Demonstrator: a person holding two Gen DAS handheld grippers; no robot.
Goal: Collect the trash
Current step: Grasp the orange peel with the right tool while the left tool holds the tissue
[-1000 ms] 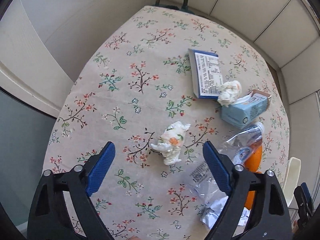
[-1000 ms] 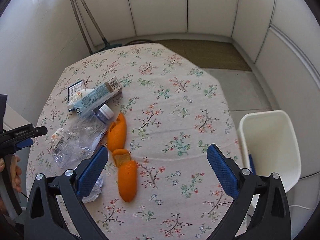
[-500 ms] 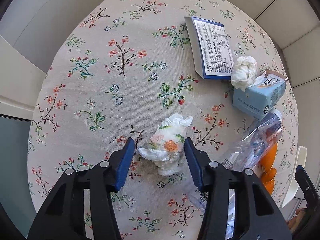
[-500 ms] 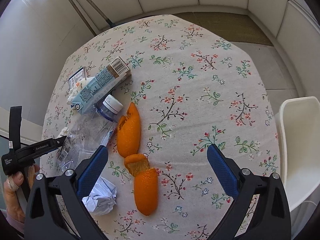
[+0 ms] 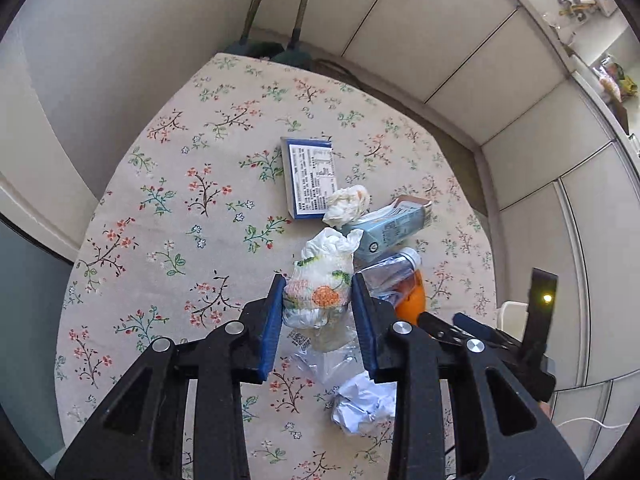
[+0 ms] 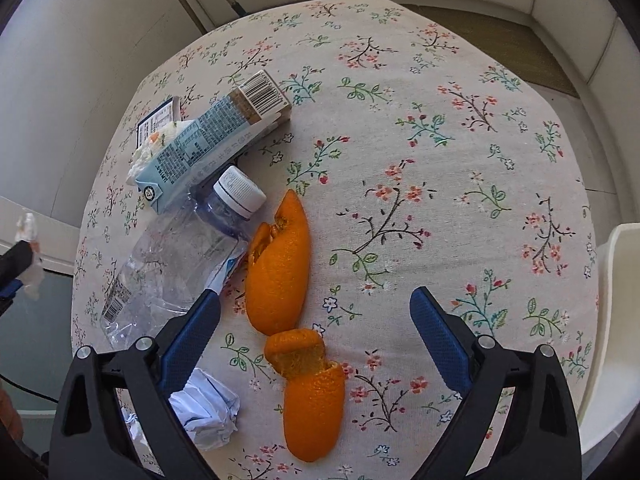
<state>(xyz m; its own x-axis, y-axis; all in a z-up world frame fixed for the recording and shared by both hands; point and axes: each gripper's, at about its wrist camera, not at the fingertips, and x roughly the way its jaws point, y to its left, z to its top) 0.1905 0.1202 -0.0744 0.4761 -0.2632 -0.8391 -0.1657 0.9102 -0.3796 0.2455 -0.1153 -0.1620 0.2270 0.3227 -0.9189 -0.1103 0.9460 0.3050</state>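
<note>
Two grippers work over a round table [image 6: 460, 168] under a cream cloth printed with small flowers, set among pale panelled walls, with a white bin [image 6: 616, 320] at its right edge.

The crumpled printed napkin [image 5: 320, 292] is off the cloth, pinched between the blue pads of the left gripper [image 5: 318, 308], whose jaws have just been closing and now press on both its sides. Beyond it lie a flat blue-edged packet [image 5: 310, 178], a white tissue wad [image 5: 347, 204], a light blue carton [image 6: 208, 140], a crushed clear bottle [image 6: 180, 256] and a ball of white paper [image 6: 208, 412].

The right gripper [image 6: 316, 324] points down at the orange peel [image 6: 280, 268], its jaws spread wide though just narrowing a little; the peel pieces lie between the pads, untouched by them.
</note>
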